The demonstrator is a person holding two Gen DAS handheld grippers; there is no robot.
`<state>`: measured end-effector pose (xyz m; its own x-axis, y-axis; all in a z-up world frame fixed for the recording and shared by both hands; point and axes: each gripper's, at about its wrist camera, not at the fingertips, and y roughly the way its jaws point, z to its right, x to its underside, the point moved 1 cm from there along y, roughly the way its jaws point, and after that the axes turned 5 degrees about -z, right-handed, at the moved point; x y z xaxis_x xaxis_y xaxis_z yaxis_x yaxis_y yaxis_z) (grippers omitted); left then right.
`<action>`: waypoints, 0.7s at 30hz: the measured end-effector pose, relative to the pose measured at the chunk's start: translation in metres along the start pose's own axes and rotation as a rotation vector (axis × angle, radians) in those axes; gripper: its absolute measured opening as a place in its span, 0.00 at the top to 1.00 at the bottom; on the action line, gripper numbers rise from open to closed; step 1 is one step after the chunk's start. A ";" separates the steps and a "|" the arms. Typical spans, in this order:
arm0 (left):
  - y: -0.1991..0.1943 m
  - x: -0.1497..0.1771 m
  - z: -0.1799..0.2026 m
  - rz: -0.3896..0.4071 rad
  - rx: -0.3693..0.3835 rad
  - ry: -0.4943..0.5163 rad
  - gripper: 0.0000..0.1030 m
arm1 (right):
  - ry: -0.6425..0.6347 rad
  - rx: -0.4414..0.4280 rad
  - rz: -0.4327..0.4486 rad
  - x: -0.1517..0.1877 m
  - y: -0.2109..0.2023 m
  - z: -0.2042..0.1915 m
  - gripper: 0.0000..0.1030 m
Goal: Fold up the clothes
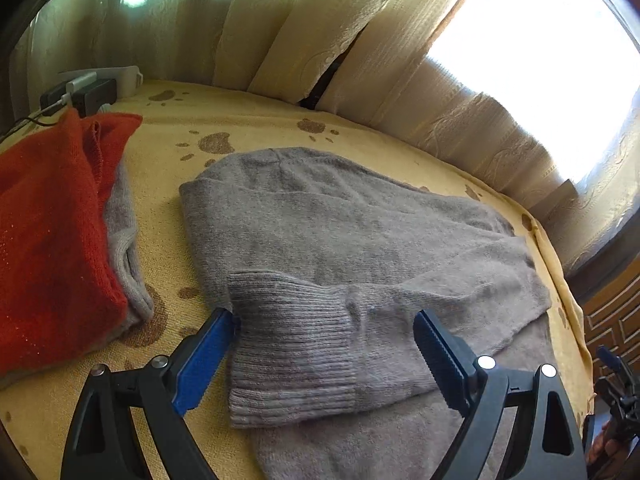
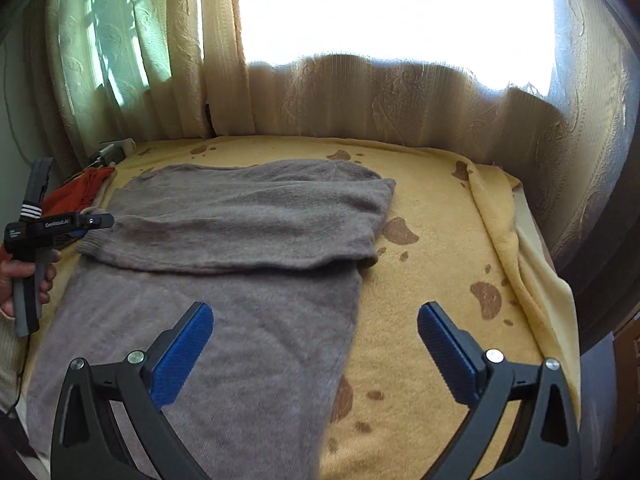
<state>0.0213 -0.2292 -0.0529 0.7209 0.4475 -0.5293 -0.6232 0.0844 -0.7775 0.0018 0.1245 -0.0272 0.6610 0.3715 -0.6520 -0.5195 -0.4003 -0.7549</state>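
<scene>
A grey knit sweater [image 1: 340, 232] lies flat on the yellow blanket, with a sleeve folded across its body. The sleeve's ribbed cuff [image 1: 288, 344] lies between the blue pads of my left gripper [image 1: 324, 344], which is open and just above it. In the right wrist view the same sweater [image 2: 240, 240] spreads from the left. My right gripper [image 2: 316, 332] is open and empty over the sweater's right edge and the blanket. The left gripper [image 2: 44, 228] shows at the far left of that view, held in a hand.
A folded red garment [image 1: 52, 232] lies on a grey one at the left. The yellow blanket [image 2: 440, 220] has brown paw prints. Cream curtains [image 2: 360, 96] hang along the far side. Chargers and cables [image 1: 88, 92] sit at the back left. The blanket's edge [image 2: 532, 264] drops off at the right.
</scene>
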 end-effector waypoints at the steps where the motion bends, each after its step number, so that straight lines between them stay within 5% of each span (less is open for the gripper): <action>1: -0.007 0.005 0.007 0.004 0.010 0.035 0.10 | 0.002 -0.021 -0.002 0.010 -0.005 -0.003 0.00; 7: -0.046 0.059 0.036 -0.063 0.037 0.301 0.10 | -0.001 -0.106 -0.030 0.064 -0.020 -0.032 0.00; 14: -0.083 0.143 0.036 -0.160 -0.022 0.580 0.10 | -0.046 -0.179 -0.030 0.102 -0.031 -0.063 0.00; 21: -0.095 0.167 0.025 -0.142 -0.033 0.574 0.10 | -0.297 -0.490 0.048 0.111 -0.066 -0.161 0.07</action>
<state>0.1935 -0.1404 -0.0592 0.8510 -0.1201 -0.5113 -0.5055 0.0766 -0.8594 0.1971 0.0571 -0.0385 0.4258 0.5345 -0.7301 -0.1868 -0.7376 -0.6489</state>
